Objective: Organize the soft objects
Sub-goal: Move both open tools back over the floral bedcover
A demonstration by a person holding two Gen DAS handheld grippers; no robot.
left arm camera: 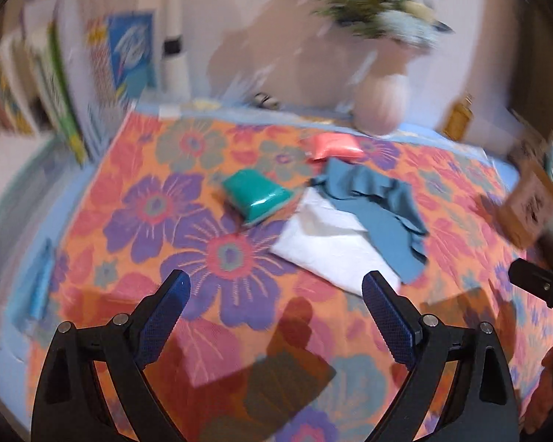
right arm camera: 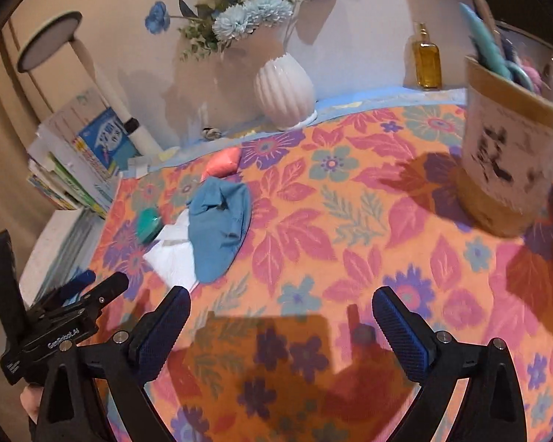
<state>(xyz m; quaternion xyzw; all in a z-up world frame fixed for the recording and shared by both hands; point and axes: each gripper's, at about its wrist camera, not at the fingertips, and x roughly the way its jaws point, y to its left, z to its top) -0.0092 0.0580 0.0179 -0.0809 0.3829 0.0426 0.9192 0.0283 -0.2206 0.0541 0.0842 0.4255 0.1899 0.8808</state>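
A blue cloth (left arm camera: 383, 206) is lying crumpled ahead of the left gripper (left arm camera: 276, 287), just beyond its right finger, and overlapping a white cloth (left arm camera: 331, 246) that is spreading flat beneath it. A green pouch (left arm camera: 256, 195) is sitting just left of the white cloth, ahead of the gap between the left gripper's fingers. A pink pouch (left arm camera: 331, 145) is resting beyond the blue cloth, touching its far edge. All four are lying on a flowered tablecloth (left arm camera: 147, 202).

The left gripper is hovering above the tablecloth with its jaws spread wide, holding nothing. The right gripper (right arm camera: 282, 305) is likewise hovering with jaws wide apart and nothing between them; the blue cloth (right arm camera: 219, 228) is lying ahead and to its left.

Farther ahead of the right gripper, a white ribbed vase (right arm camera: 284, 90) with flowers (right arm camera: 239, 11) is standing against the wall. A bottle (right arm camera: 427, 60) of amber liquid is standing to the right of it. A holder (right arm camera: 512, 162) of pens is standing ahead and to the right. A stack of books (right arm camera: 81, 154) is leaning far to the left.
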